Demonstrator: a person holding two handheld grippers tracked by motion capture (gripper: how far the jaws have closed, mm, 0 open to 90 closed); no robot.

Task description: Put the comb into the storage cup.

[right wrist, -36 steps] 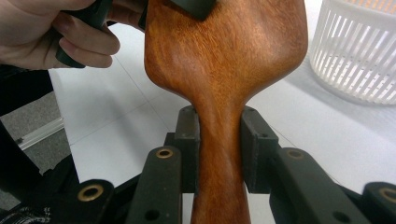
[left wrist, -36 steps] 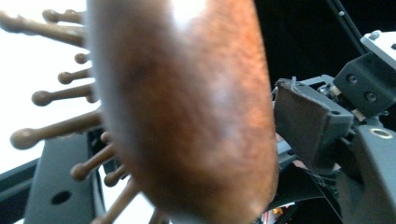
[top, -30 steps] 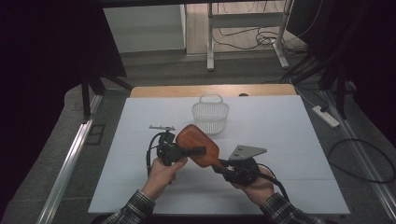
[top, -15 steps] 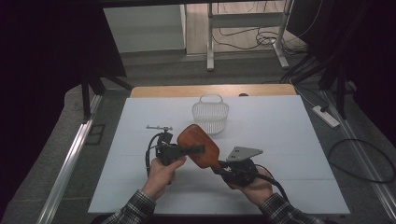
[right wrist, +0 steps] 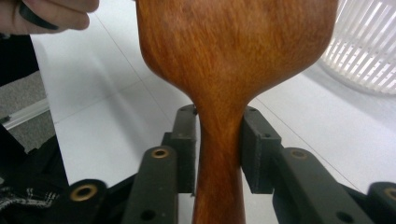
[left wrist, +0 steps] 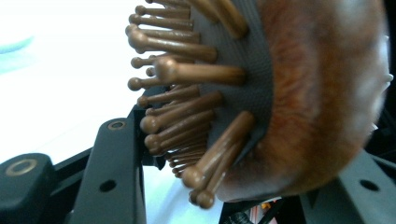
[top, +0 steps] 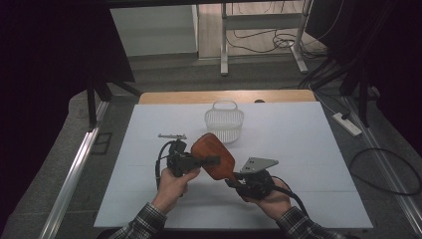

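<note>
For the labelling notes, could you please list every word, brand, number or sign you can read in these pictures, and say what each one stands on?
There is no readable text in any view.
Wooden hairbrush: bare wood grain on its back and handle, no brand mark.
White basket: plain slats, no label.
Left gripper and right gripper: black parts with holes, no markings legible.
White table: blank.

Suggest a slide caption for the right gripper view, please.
Right gripper flanking a wooden hairbrush handle, white basket behind.
</note>
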